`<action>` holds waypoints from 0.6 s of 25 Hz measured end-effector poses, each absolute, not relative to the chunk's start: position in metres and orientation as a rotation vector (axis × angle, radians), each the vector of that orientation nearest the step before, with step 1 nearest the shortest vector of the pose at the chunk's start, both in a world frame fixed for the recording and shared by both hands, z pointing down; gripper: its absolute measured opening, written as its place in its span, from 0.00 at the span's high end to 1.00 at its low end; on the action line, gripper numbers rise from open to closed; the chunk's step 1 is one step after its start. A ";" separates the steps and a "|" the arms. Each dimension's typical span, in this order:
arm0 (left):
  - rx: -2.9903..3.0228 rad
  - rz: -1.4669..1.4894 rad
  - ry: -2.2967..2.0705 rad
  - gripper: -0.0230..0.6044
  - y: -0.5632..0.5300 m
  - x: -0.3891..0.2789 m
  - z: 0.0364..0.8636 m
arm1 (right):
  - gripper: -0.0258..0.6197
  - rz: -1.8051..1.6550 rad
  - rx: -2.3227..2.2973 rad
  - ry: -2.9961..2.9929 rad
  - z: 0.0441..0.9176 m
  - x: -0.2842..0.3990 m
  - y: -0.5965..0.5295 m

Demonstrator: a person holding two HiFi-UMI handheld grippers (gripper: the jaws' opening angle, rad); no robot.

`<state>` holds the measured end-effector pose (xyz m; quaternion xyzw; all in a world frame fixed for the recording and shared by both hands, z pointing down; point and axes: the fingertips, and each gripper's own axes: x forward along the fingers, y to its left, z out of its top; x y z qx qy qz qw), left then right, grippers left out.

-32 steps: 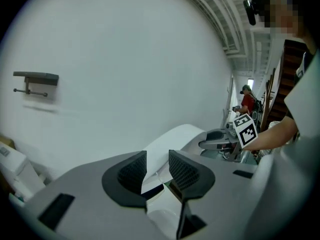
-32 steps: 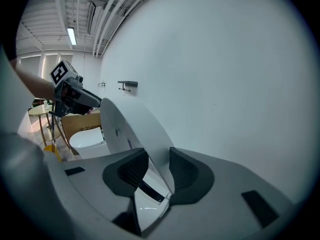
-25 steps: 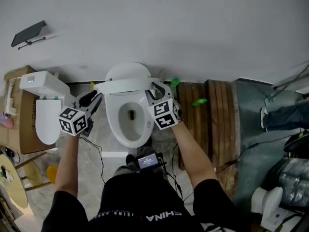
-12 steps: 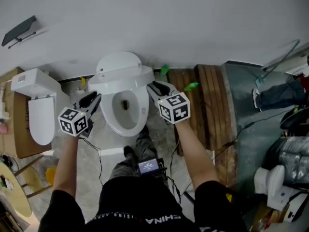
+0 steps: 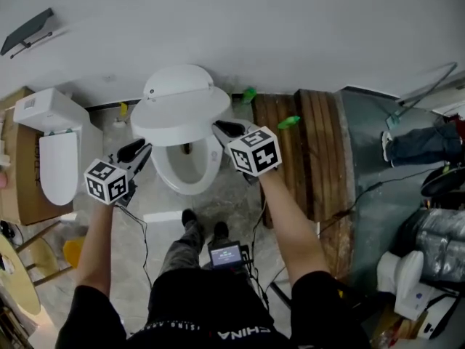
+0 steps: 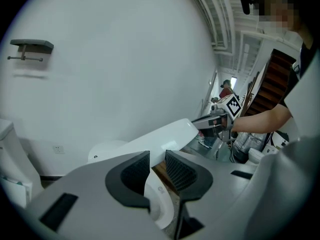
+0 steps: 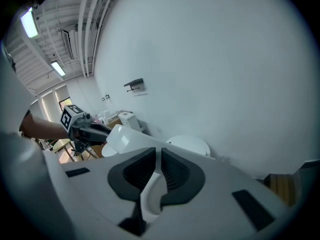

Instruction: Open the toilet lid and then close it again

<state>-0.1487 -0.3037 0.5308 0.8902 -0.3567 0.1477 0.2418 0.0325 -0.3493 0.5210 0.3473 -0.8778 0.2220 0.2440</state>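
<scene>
The white toilet stands against the wall, and its lid (image 5: 178, 118) hangs half lowered over the bowl (image 5: 190, 173). My right gripper (image 5: 218, 128) is at the lid's right edge. Its jaws have just been closing, and in the right gripper view they (image 7: 159, 159) stand almost together with the lid (image 7: 125, 139) running in behind them. The left gripper view shows the right gripper's tips (image 6: 200, 123) on the lid's corner (image 6: 165, 136). My left gripper (image 5: 138, 150) hangs below and left of the lid, clear of it. Its jaws (image 6: 157, 159) have narrowed, with a small gap and nothing held.
A second white toilet (image 5: 54, 158) lies on a cardboard box (image 5: 22, 187) at the left. Wooden planks (image 5: 312, 144) lie right of the toilet, with cables and bags beyond them. My feet (image 5: 200, 227) stand before the bowl. A small shelf (image 5: 27, 29) hangs on the wall.
The lid has swung down further over the bowl. The left gripper has dropped away from the lid's left edge. The right gripper has rolled and stays at the lid's right edge.
</scene>
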 end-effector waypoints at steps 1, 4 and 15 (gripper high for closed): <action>2.427 0.417 -0.975 0.83 -0.299 -0.148 0.535 | 0.89 0.617 0.934 -2.402 0.525 0.033 -0.344; 2.411 0.456 -0.984 0.83 -0.283 -0.144 0.549 | 0.90 0.656 0.900 -2.412 0.540 0.037 -0.326; 2.307 0.574 -1.174 0.81 -0.225 -0.134 0.620 | 0.90 0.592 0.786 -2.424 0.607 0.047 -0.264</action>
